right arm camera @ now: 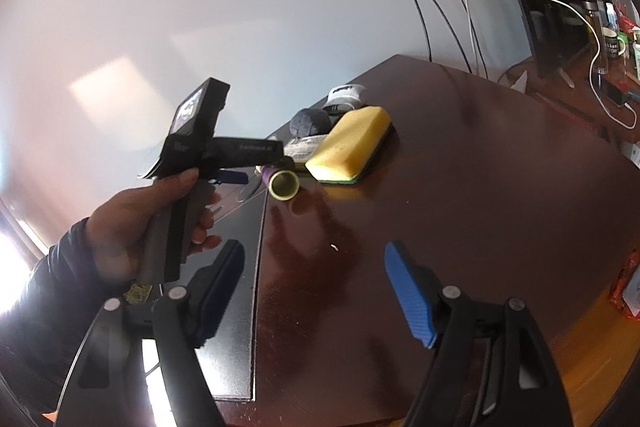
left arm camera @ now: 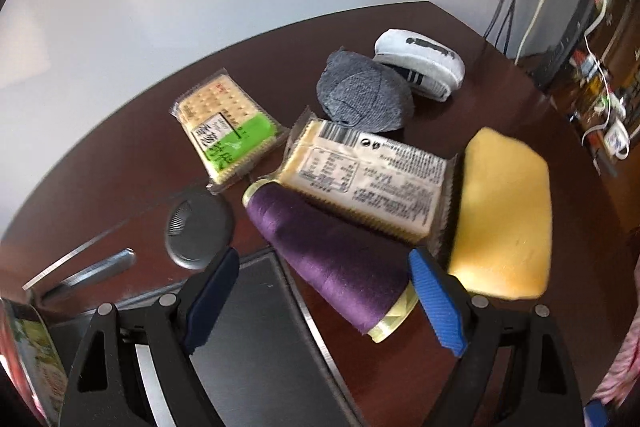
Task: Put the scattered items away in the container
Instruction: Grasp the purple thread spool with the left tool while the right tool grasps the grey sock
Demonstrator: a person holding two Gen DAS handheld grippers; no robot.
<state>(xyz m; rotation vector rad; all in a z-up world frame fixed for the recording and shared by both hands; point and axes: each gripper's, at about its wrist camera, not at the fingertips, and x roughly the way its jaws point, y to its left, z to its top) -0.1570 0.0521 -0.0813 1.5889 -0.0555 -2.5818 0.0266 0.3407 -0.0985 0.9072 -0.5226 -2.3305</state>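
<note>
Purple thread cone (left arm camera: 332, 259) lies flat at frame centre, long axis upper left to lower right, wide end lower right; cracker pack (left arm camera: 368, 183) leans on it, yellow sponge (left arm camera: 504, 215) right; left hand-held gripper (left arm camera: 324, 301) spread, empty; right hand-held gripper (right arm camera: 316, 293) spread, empty; dark worktop (left arm camera: 500, 355), white wall.

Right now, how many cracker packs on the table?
2. One with a green label lies toward the table's far left; the other, print side up, leans on the purple thread spool beside the yellow sponge. None seem hidden.
</note>
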